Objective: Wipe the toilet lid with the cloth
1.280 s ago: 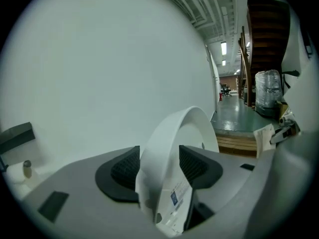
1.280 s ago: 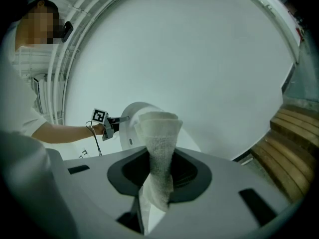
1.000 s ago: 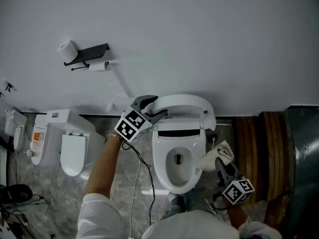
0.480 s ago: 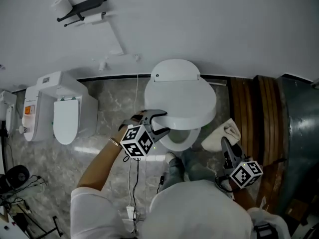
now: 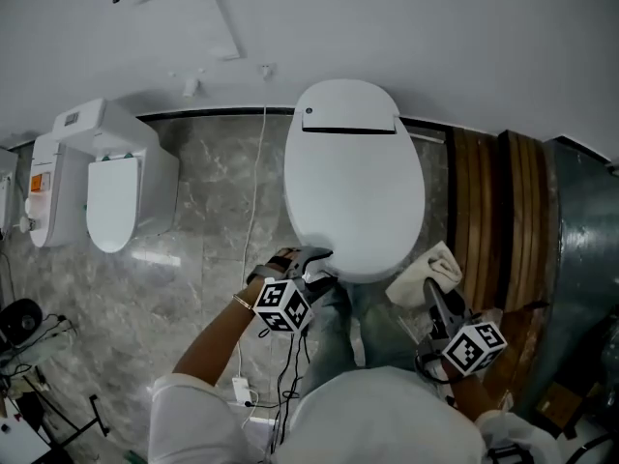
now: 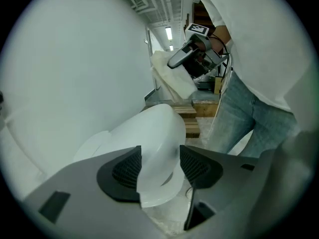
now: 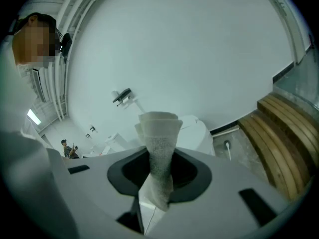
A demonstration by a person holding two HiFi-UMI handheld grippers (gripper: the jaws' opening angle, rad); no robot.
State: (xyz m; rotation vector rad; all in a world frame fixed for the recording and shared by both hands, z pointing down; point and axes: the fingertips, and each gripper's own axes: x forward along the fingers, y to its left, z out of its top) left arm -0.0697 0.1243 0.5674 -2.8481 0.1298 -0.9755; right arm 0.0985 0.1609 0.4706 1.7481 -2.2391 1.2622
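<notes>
Seen from above, a white toilet lid [image 5: 353, 182] lies shut over its bowl against a pale wall, with a grey marbled floor [image 5: 218, 211] to one side and wooden slats [image 5: 493, 211] to the other. The left gripper [image 5: 311, 262] sits at the lid's front edge; its own view shows the two dark pads straddling that rim and seemingly pressed against it. The right gripper [image 5: 432, 303] hovers just beside the lid's front right corner, apart from it, its jaws pinching a folded cream cloth [image 5: 426, 276] that stands up out of the grip. Wiping has likely not begun, since the cloth is off the lid. To do this step well, the left tongs should probably let go of the rim and move aside. The right gripper can then tip over so that the cloth's broad face meets the plastic instead of the hard jaw tips, then draw it in overlapping strokes from the hinge end toward the front
</notes>
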